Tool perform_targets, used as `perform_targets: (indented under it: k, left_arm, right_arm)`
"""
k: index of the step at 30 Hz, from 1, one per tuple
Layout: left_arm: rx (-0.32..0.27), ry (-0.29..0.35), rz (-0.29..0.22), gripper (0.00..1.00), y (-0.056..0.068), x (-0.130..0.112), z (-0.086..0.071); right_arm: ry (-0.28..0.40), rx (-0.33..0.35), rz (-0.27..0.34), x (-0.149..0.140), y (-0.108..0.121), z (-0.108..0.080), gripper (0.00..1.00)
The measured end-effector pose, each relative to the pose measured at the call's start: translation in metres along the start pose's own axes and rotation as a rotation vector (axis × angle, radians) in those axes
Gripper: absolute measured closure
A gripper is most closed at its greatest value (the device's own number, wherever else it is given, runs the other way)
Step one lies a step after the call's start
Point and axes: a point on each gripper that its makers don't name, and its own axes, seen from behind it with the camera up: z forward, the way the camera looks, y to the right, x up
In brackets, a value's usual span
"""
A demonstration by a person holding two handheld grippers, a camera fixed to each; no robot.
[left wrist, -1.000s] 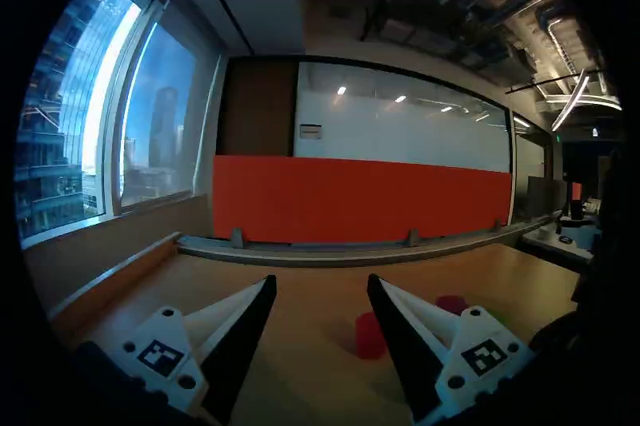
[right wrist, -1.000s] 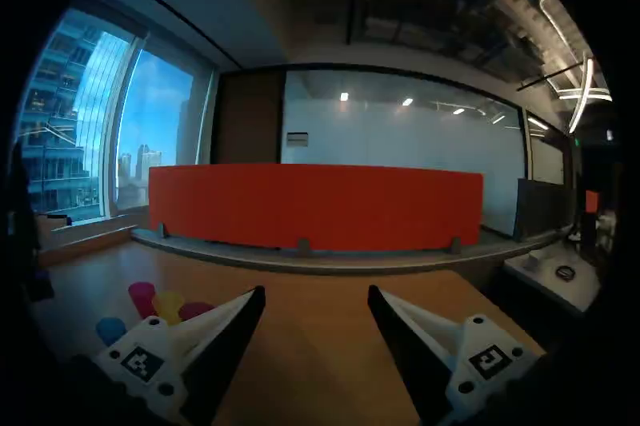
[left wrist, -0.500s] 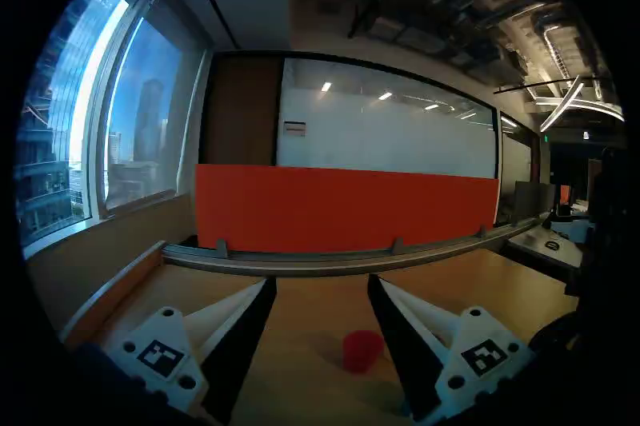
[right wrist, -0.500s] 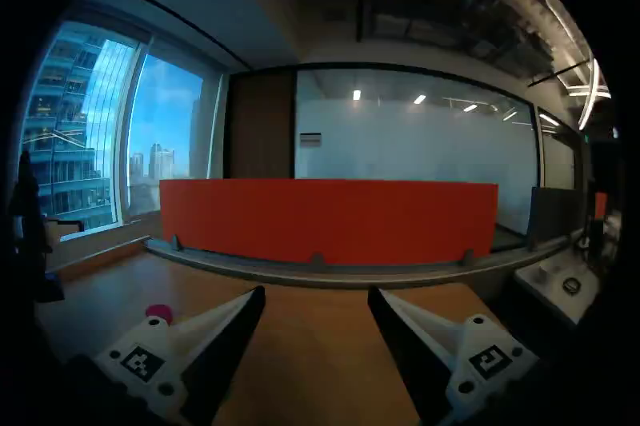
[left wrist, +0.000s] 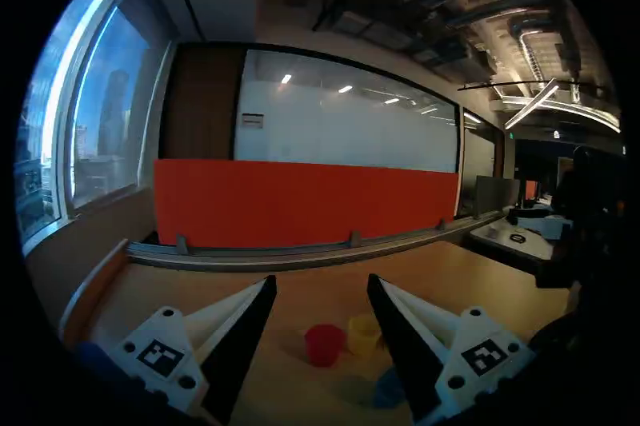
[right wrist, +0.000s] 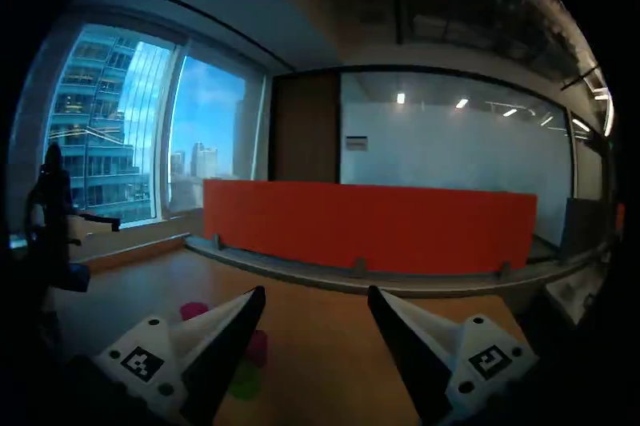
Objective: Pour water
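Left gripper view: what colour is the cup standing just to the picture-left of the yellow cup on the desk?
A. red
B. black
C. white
A: the red cup stands right beside the yellow cup on the wooden desk, seen in the gap between the open fingers of the left gripper.

the left gripper (left wrist: 318, 286) is held roughly level, pointing straight ahead, its jaws spread wide and gripping nothing. its two white fingers (left wrist: 220, 328) taper inward to dark-edged tips. the right gripper (right wrist: 314, 292) is in the same pose, level and pointing forward, jaws wide apart and holding nothing, its fingers (right wrist: 436, 338) likewise tapering toward the middle.
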Motion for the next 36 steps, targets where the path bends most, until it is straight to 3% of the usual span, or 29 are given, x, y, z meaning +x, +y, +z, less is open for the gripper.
perform_targets:
  k: [12,21,36]
  left_arm:
    - [-0.156,-0.013,0.025,0.16,0.033,0.006,-0.010]
    - [-0.235,-0.040,0.058,0.16,0.052,-0.001,-0.016]
    - [-0.308,-0.154,0.114,0.16,0.064,-0.037,-0.018]
  right_arm:
    - [0.002,0.202,0.024,0.014,-0.040,-0.010,0.01]
    - [-0.041,0.260,0.002,0.007,-0.054,-0.009,0.01]
    - [-0.168,0.343,-0.048,-0.024,-0.069,-0.013,0.01]
